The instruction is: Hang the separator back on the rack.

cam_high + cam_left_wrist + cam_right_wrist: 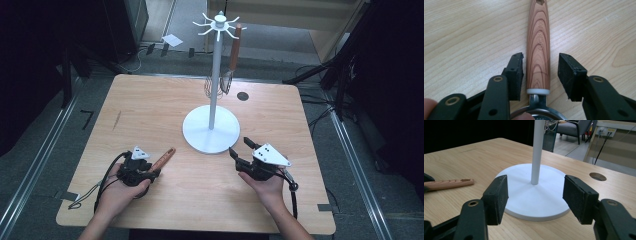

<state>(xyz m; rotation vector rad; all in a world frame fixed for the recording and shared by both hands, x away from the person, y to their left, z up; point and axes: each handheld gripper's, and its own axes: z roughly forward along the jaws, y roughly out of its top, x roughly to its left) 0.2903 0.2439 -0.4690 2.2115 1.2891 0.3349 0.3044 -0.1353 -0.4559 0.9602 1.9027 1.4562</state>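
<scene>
A utensil with a striped wooden handle [164,159] [538,37] lies on the table at the front left, its metal end under my left gripper [152,170] [540,60]. The jaws stand open on either side of the handle, and neither pad presses on it. My right gripper [239,145] [536,179] is open and holds nothing, just in front of the round white base [210,131] [536,197] of a hook stand. The same handle [449,183] lies at the left in the right gripper view. A whisk [227,70] with a wooden handle hangs from the stand's top hooks.
The stand's white pole [214,75] rises from the middle of the wooden table [150,105]. A round cable hole [243,96] [597,176] sits behind the stand. Cables trail from both grippers toward the front edge. Dark floor and equipment surround the table.
</scene>
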